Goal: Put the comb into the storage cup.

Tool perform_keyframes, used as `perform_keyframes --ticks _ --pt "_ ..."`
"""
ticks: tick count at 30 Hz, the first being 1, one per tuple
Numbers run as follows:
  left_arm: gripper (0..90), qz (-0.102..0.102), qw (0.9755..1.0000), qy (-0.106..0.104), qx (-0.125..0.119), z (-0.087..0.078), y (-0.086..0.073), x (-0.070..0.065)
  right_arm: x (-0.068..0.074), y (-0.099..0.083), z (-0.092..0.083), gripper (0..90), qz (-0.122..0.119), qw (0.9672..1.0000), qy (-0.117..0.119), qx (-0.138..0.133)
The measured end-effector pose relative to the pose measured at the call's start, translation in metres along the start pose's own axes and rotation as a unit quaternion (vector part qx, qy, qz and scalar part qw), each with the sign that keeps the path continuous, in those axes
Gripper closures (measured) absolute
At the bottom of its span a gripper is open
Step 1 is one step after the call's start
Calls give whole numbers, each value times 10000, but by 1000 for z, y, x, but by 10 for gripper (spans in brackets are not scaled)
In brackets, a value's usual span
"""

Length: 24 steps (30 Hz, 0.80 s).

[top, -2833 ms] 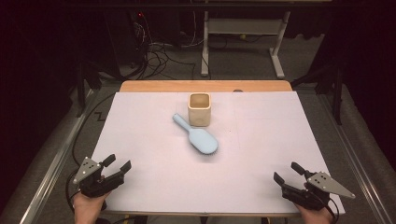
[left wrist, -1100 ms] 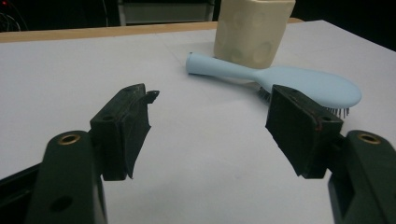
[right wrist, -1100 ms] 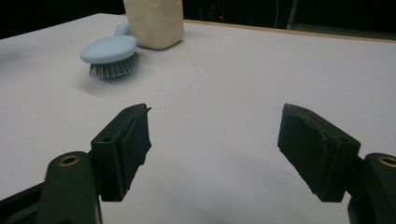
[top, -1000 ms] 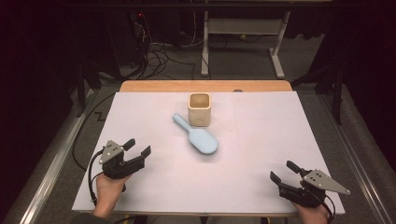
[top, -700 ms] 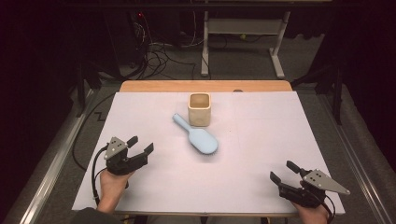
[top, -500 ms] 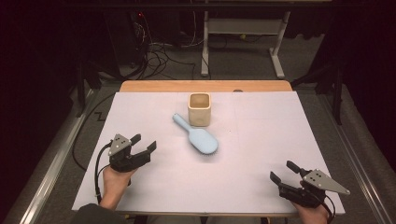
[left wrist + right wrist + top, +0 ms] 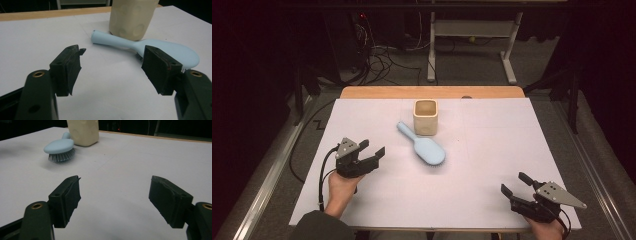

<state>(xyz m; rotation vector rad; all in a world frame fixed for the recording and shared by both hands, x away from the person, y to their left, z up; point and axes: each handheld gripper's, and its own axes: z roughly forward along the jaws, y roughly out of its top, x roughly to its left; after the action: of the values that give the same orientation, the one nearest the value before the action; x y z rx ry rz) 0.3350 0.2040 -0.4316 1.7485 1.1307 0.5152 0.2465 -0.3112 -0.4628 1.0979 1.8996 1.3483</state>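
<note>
I see the beige cup standing upright, its inside looking empty, the blue hairbrush just beside it; my left gripper and right gripper both have jaws wide apart, holding nothing.

table: white sheet | floor: cables | behind: desk frame

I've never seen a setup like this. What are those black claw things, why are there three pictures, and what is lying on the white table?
There is no robot here: a person holds a hand-operated two-jaw tool in each hand. The high view looks down on the table and shows the left gripper and the right gripper. The other two pictures come from small cameras riding on each gripper, looking out between its black jaws. On the white-covered table lie a light blue plastic hairbrush, bristles down, and a cream square cup just behind its handle. Both grippers are open and hold nothing; the left one points toward the brush.
</note>
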Motion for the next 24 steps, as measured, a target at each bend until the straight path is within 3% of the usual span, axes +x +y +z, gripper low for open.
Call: perform_keyframes --ticks 12,24 --pt "325 137 9999 75 52 9 11 -4 0 0 -1 254 9 10000 -7 -4" --pt "325 91 9998 65 141 21 24 -3 0 0 -1 252 5 10000 -20 8"
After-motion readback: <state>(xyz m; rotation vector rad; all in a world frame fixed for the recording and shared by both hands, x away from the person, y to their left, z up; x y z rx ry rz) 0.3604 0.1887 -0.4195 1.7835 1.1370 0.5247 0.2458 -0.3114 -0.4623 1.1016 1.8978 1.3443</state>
